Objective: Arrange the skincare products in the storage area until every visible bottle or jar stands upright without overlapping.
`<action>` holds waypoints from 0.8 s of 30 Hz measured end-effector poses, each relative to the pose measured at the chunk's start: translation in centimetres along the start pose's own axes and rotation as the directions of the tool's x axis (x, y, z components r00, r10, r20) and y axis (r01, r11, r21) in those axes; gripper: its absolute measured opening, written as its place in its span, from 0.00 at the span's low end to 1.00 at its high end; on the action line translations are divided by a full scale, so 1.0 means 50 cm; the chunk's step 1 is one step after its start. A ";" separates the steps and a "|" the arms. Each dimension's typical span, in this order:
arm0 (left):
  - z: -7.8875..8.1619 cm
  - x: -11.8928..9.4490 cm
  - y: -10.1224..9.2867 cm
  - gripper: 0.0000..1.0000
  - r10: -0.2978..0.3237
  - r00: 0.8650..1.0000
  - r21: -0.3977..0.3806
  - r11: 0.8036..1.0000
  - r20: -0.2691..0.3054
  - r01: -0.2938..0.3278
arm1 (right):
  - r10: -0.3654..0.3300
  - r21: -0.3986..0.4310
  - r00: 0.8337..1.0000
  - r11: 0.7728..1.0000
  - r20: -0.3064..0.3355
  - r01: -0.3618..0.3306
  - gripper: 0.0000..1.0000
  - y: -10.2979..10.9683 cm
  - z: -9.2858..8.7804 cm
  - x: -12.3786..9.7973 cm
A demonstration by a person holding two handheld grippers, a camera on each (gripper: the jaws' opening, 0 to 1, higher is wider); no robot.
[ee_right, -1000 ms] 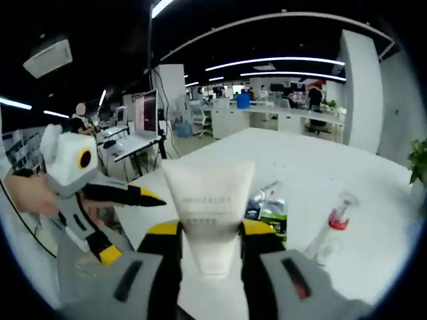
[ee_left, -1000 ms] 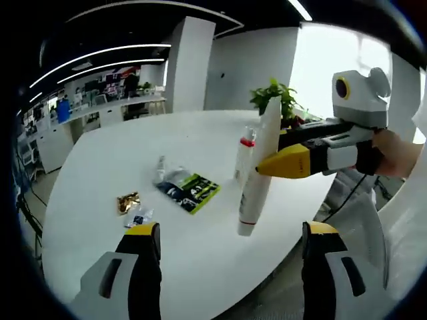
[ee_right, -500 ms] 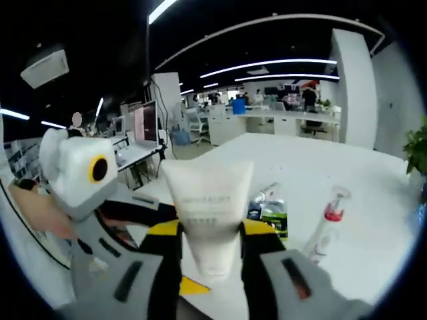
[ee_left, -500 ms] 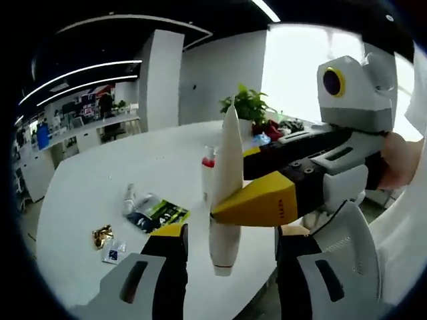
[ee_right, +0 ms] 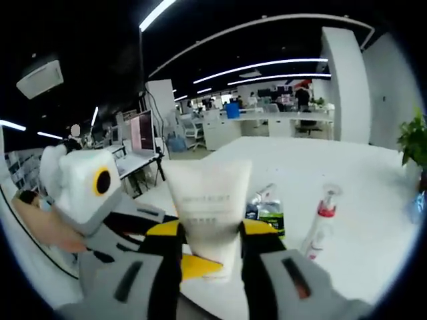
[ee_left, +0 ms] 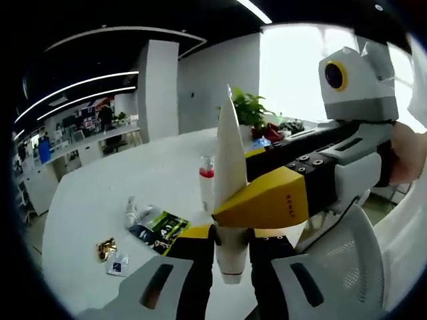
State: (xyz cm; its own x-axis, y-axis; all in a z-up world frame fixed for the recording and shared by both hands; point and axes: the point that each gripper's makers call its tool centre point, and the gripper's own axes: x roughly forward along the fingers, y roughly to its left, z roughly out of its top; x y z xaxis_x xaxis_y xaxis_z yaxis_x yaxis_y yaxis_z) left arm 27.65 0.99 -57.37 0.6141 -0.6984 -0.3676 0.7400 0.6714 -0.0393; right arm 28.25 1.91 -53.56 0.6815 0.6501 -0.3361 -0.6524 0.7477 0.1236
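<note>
A white squeeze tube (ee_right: 208, 207) stands upright in the air between my right gripper's (ee_right: 210, 230) jaws, which are shut on its wide crimped end. In the left gripper view the tube (ee_left: 227, 173) hangs cap down, with the right gripper's yellow jaw (ee_left: 267, 200) clamped on its middle. My left gripper (ee_left: 231, 250) has its jaws pressed in on the tube's cap end. A clear spray bottle with a red collar (ee_left: 207, 190) (ee_right: 319, 227) stands upright on the white table (ee_left: 93, 193).
A green-and-black sachet (ee_left: 160, 223) (ee_right: 270, 213), a small clear bottle lying flat (ee_left: 131, 213), a gold wrapper (ee_left: 105, 248) and a small packet (ee_left: 119, 267) lie on the table. A potted plant (ee_left: 247, 107) stands at the far edge. An office chair (ee_left: 347, 247) is beside the table.
My left gripper's jaws have come together from wide apart onto the tube's cap end. The right gripper has kept its hold on the tube throughout.
</note>
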 end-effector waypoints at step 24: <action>0.032 -0.016 -0.083 0.15 -0.444 0.893 0.087 0.889 -0.076 0.450 | 0.427 -0.143 0.904 0.894 -0.012 -0.425 0.25 0.019 0.024 -0.083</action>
State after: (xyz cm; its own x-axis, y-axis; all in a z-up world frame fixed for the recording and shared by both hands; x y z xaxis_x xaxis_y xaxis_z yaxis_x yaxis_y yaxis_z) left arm 24.51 -1.65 -55.40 0.1987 -0.9030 -0.3809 0.9579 0.2612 -0.1194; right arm 25.20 0.05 -50.93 0.3333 0.9057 -0.2618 -0.9200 0.3731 0.1196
